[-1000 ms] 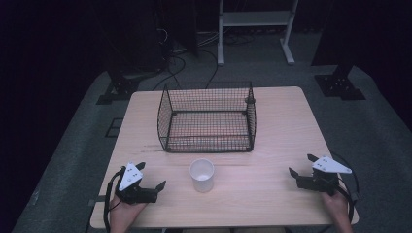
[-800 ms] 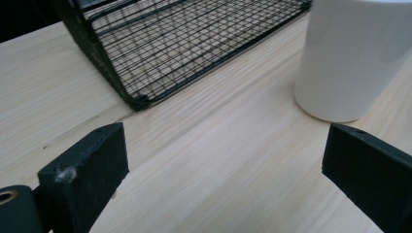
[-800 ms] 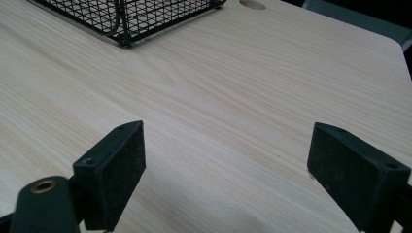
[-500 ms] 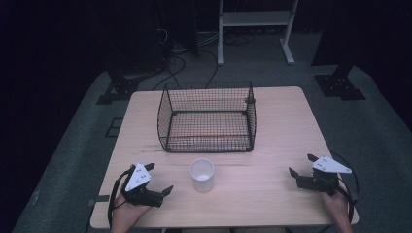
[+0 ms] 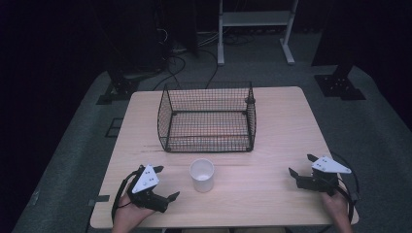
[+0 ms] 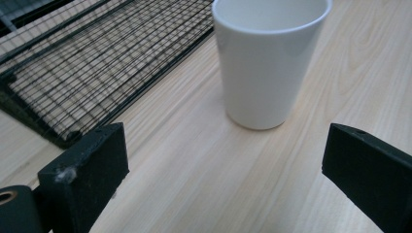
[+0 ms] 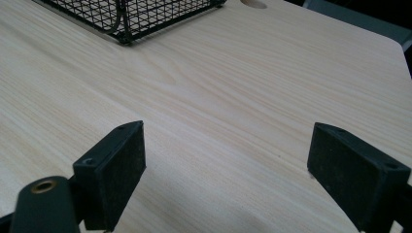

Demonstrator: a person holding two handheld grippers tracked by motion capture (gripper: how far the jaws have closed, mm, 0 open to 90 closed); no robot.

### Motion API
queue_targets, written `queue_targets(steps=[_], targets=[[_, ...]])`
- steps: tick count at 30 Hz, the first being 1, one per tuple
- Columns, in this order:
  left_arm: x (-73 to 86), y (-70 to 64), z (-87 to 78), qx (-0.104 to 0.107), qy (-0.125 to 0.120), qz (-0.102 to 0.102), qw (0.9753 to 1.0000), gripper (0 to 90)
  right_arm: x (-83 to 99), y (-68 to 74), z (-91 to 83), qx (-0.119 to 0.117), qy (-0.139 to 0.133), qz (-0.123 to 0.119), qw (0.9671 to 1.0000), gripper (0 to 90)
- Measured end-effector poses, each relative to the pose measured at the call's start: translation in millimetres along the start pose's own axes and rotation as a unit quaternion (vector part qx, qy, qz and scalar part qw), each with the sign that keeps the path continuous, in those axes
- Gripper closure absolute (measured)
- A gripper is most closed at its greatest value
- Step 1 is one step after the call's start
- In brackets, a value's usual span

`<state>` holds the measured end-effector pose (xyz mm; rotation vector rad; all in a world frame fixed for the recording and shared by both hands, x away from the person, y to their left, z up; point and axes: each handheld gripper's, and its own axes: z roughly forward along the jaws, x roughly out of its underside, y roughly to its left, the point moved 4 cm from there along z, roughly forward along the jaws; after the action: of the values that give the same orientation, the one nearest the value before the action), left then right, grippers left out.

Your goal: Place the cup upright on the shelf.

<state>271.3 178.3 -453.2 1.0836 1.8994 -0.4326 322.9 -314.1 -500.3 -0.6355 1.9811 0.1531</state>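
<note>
A white cup [image 5: 202, 174] stands upright and empty on the wooden table [image 5: 282, 126], just in front of a black wire basket [image 5: 207, 118]. My left gripper [image 5: 166, 182] is open near the front left edge, jaws pointing right toward the cup, a short gap away. In the left gripper view the cup [image 6: 266, 58] stands ahead of the open gripper [image 6: 221, 150], and nothing is between the jaws. My right gripper [image 5: 301, 165] is open at the front right, well clear of the cup. In the right gripper view that gripper [image 7: 228, 145] has bare table between its jaws.
The basket [image 6: 92, 73] is empty and sits mid-table; one corner of it [image 7: 131, 19] lies far ahead of the right gripper. Stands, cables and a white frame [image 5: 255, 29] are on the dark floor beyond the table.
My left gripper has shifted slightly right and toward the front edge, and turned its jaws toward the cup. The right gripper, cup and basket have not moved.
</note>
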Motion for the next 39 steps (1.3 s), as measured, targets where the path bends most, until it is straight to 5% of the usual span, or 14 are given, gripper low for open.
queue_targets(steps=[14, 30, 39], targets=[[-18.2, -14.0, 13.4, 0.034, 0.029, 0.031, 0.9985, 2.1, 0.0, 0.8, 0.1, -0.001, 0.0, -0.005, 1.0, 13.1], [-33.0, -15.6, 30.1, 0.047, 0.059, 0.032, 0.9967, 2.1, 0.0, 1.3, 0.4, -0.002, 0.002, -0.008, 1.0, 13.1], [-42.4, -15.9, 45.4, 0.058, 0.087, 0.041, 0.9937, 2.1, -0.1, 1.5, 0.5, -0.003, 0.002, -0.008, 1.0, 13.1]])
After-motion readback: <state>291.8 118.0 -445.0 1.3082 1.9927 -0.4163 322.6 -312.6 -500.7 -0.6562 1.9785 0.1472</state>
